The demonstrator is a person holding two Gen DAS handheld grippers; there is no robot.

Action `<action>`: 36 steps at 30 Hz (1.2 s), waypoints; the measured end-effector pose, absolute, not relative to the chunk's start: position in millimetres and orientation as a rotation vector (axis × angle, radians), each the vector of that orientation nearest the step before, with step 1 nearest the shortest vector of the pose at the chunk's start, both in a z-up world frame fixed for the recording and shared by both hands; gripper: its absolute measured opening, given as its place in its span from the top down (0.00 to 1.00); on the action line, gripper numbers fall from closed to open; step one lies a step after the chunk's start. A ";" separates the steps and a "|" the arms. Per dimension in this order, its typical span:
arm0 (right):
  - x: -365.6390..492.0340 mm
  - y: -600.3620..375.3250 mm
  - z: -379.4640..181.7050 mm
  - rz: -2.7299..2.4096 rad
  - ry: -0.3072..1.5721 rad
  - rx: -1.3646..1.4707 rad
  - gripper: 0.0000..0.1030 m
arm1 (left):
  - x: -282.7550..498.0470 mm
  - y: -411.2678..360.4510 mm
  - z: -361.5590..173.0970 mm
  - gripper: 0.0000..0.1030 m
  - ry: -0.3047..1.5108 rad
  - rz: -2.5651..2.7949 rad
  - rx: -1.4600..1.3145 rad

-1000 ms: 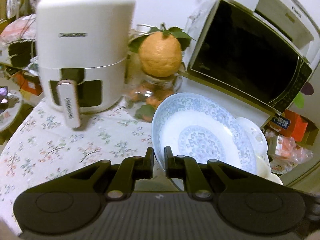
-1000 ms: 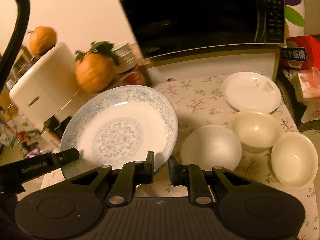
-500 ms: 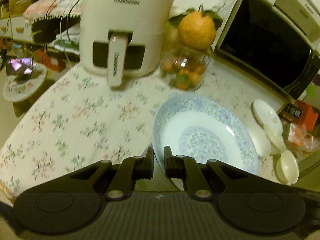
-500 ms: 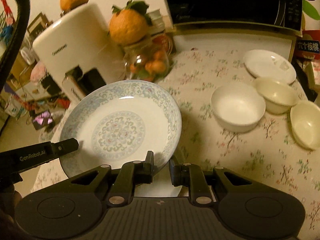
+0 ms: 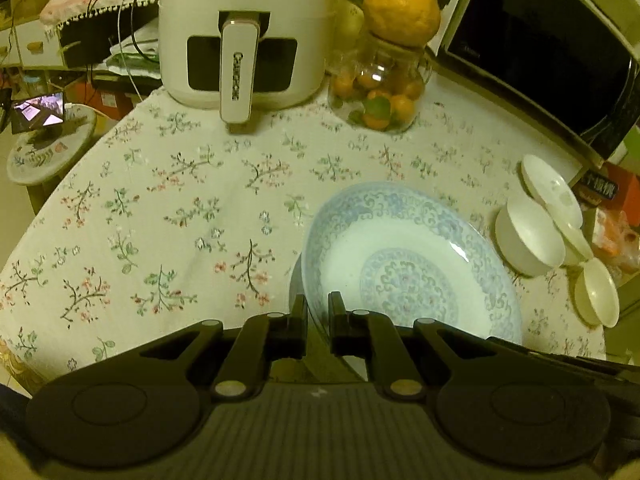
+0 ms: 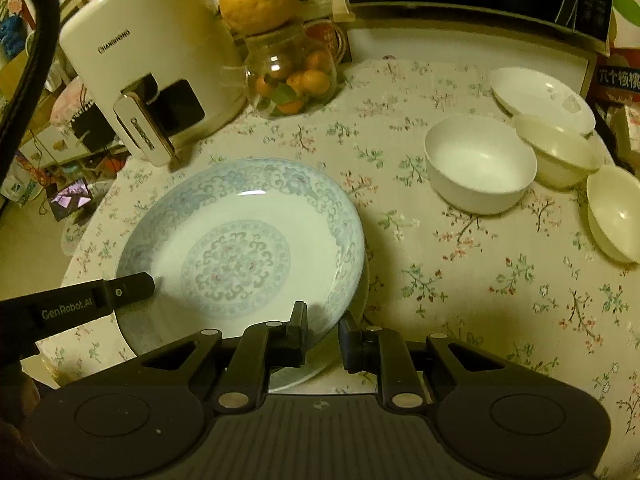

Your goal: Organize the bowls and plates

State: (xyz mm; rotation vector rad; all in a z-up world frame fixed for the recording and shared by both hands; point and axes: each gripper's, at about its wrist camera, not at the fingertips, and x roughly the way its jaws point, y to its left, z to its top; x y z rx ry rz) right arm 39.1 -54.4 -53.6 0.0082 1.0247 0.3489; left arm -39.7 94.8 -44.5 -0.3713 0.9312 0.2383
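Observation:
A blue-patterned plate (image 5: 408,264) (image 6: 240,248) is held by both grippers low over the floral tablecloth, with another white plate (image 6: 296,378) showing under its near edge. My left gripper (image 5: 318,312) is shut on the plate's left rim; one of its fingers (image 6: 100,300) shows in the right wrist view. My right gripper (image 6: 323,328) is shut on the plate's near rim. At the right stand a white bowl (image 6: 480,164), two cream bowls (image 6: 560,152) (image 6: 616,212) and a small white plate (image 6: 540,96).
A white air fryer (image 5: 244,32) and a glass jar of oranges (image 5: 380,88) with a large orange (image 5: 402,4) on top stand at the back. A black microwave (image 5: 540,52) is at the back right. The table edge (image 5: 24,356) curves at left.
Both grippers have lowered the blue-patterned plate from a raised tilt down toward the tablecloth. The views now look down on the table, and a white plate shows beneath it.

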 end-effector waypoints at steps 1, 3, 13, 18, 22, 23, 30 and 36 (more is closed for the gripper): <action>38.4 -54.4 -54.6 0.349 1.027 0.002 0.84 | -40.7 94.3 -45.6 0.92 0.934 0.235 -0.368; 37.6 -54.6 -55.8 0.351 1.029 -0.004 0.84 | -41.6 93.7 -47.5 0.92 0.941 0.230 -0.363; 36.1 -50.3 -62.8 0.351 1.046 -0.032 0.84 | -44.5 97.4 -59.6 0.91 0.977 0.233 -0.373; 37.1 -47.1 -64.8 0.347 1.047 -0.047 0.84 | -44.6 96.0 -61.0 0.91 0.979 0.235 -0.368; 37.5 -45.7 -66.6 0.342 1.048 -0.053 0.84 | -42.1 94.8 -62.3 0.91 0.984 0.234 -0.371; 37.8 -45.8 -66.9 0.340 1.048 -0.055 0.84 | -41.5 94.8 -62.5 0.91 0.986 0.233 -0.369; 38.5 -45.4 -69.7 0.323 1.052 -0.062 0.84 | -38.1 92.3 -64.7 0.91 0.993 0.232 -0.346; 38.9 -42.7 -72.2 0.314 1.056 -0.068 0.84 | -36.3 90.1 -64.7 0.90 0.986 0.244 -0.319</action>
